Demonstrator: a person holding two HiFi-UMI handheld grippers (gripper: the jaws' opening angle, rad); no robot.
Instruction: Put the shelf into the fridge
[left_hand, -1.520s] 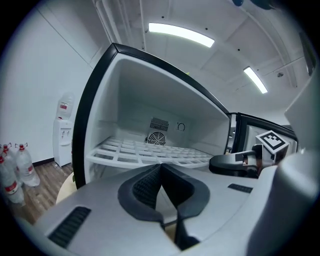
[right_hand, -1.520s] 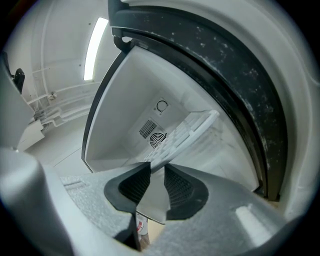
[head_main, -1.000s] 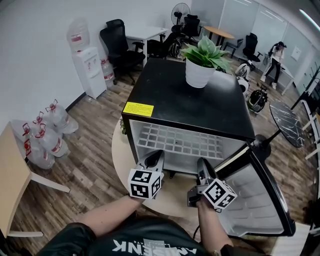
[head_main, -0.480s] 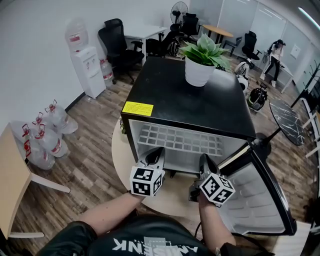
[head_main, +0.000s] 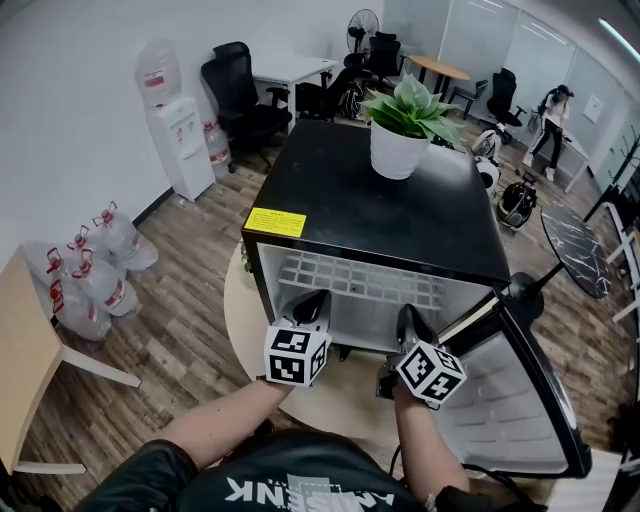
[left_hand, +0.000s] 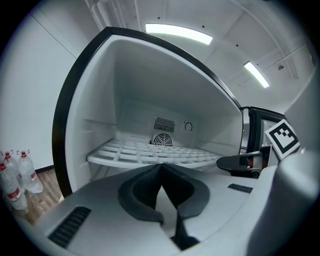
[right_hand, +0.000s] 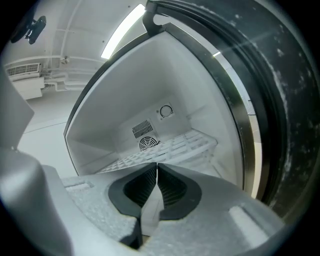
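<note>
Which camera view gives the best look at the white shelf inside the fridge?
Left gripper view: the shelf shows its front edge and grid, lying level. The head view shows the grid from above, small, with its front edge covered. The right gripper view shows it tilted, with its front cut off.

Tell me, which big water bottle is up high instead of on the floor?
The bottle on top of the white water dispenser by the wall. The other bottles all sit on the wooden floor.
</note>
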